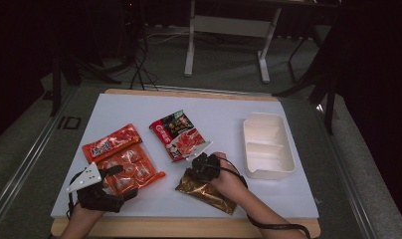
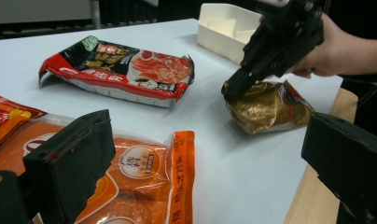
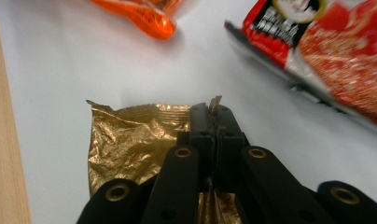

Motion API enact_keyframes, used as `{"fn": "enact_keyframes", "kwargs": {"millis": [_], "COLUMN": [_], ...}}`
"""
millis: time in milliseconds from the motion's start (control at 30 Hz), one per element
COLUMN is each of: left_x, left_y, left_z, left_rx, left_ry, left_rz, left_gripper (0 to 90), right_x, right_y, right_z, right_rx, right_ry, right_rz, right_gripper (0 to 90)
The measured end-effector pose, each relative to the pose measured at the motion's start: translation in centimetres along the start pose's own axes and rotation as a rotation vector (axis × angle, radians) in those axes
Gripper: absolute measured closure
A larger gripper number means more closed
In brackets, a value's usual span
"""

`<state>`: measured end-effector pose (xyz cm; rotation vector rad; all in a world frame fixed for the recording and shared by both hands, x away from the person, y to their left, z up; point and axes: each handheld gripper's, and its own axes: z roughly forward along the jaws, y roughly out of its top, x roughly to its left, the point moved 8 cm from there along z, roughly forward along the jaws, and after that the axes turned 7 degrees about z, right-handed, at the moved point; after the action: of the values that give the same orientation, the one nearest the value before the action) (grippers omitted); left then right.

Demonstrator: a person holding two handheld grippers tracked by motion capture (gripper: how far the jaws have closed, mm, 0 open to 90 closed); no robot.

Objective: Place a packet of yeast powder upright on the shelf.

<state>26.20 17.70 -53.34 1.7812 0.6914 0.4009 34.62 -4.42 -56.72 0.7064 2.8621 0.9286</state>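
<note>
Your right gripper (image 3: 213, 122) is pinching the gold packet's (image 3: 126, 140) edge; your left gripper (image 2: 200, 163) is gaping wide over the orange packet (image 2: 144, 182)

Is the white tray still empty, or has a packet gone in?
Empty. In the high view both compartments of the white tray show bare; the gold packet lies on the table, pinched by the right gripper.

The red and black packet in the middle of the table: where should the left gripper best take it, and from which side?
Probably at the thin sealed end of the red and black packet nearest the left gripper, coming low from the person's side. The packet lies flat, so only its edges offer the fingers something narrow.
</note>
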Motion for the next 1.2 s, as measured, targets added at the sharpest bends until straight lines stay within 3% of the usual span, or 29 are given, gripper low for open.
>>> {"fn": "enact_keyframes", "kwargs": {"millis": [400,667,833,1200], "left_x": [0.3,0.1,0.0,0.0], "left_y": [0.0,0.0,0.0,-0.1], "left_z": [0.3,0.5,0.6,0.7], "left_rx": [-0.013,-0.026,-0.029,-0.030], "left_ry": [0.020,0.020,0.021,0.013], "left_rz": [-0.027,0.000,0.016,0.010], "left_gripper": [2.1,2.1,2.2,2.1], "right_x": [-0.1,0.1,0.3,0.5], "right_y": [0.5,0.3,0.6,2.5], "right_z": [-3.8,-6.7,-8.5,-11.6], "right_rx": [-0.080,-0.139,-0.180,-0.276], "right_ry": [-0.012,-0.019,0.006,0.024], "right_rz": [0.024,0.033,0.055,0.077], "right_gripper": [89.1,89.2,89.3,89.4]}}
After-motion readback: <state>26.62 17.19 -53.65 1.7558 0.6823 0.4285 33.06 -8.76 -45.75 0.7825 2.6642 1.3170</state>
